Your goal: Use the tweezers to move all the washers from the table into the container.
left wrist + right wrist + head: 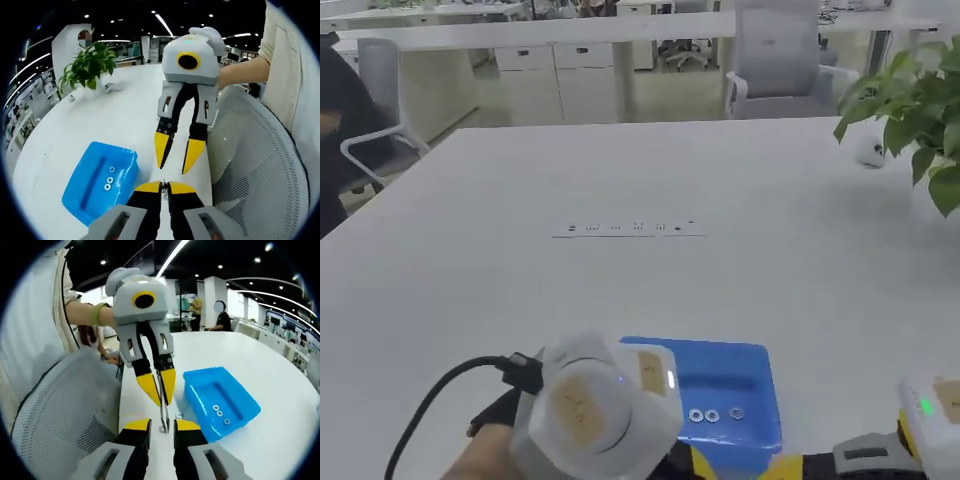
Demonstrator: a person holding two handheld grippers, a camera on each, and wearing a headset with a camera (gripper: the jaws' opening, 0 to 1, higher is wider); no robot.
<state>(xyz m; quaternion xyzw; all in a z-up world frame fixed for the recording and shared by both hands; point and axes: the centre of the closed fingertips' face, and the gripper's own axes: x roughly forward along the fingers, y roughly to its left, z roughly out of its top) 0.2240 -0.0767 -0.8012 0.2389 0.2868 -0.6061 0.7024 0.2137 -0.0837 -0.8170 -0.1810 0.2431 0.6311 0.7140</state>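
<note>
Washers in place: three washers [220, 414] lying close together on the floor of the container [196, 392], toward one end
Loose washer: a small ring [178, 415] on the table [640, 180], just beside the container's near corner; too small to be sure it is a washer
Container: blue, shallow, open on top, standing near the table edge closest to the person
Tweezers: clamped between the jaws of the left gripper [165, 186]; long axis of the tweezers [163, 417] in line with those jaws, points reaching down toward the table
Tweezers points: low over the strip of table between the container and the table edge; touching or just above, cannot tell; holding anything or not, cannot tell
Key relation: the ring lies off the points on the container side, near but apart; container right behind it on the same line
Left gripper: jaws pressed together on the tweezers, nothing else held; much the nearer of the two to the ring
Right gripper: facing the left one across the table edge; jaws of the right gripper [174, 165] spread apart and holding nothing
Likely next need: a short sideways shift of the points toward the container corner, then a gentle squeeze, since a thin flat ring will probably slip
</note>
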